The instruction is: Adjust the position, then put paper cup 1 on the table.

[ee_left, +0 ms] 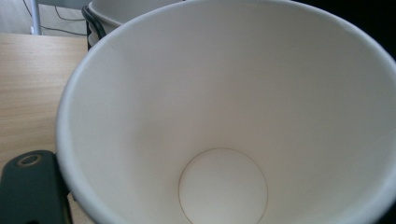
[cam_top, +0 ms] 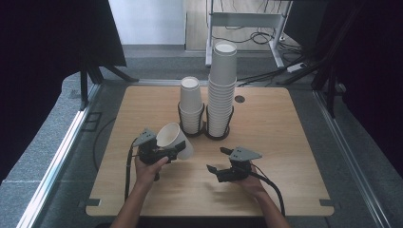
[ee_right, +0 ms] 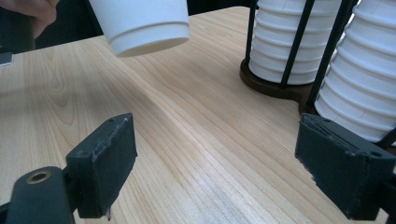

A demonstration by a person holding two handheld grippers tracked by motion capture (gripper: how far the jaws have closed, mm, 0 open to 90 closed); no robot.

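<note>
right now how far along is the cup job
Done: one paper cup is off the stacks, clamped in the left claw and tilted above the table. In hand: carrying it; the right claw is open and empty. Left: the short stack and tall stack remain in their holder.

held cup (cam_top: 174, 138): plain white, no print or logo readable, outside or inside
cup stacks (cam_top: 221, 90): white, no lettering legible
cup holder (cam_top: 206, 128): dark wire frame and base, no label seen
table (cam_top: 285, 123): bare wood grain, no sticker or marking
left gripper (cam_top: 177, 148): black, no brand or number legible
right gripper (cam_top: 215, 159): black jaws, grey plate, nothing written that can be read
background: frame and cables too small to read any sign
overall: no readable text, brand, number or sign anywhere
</note>
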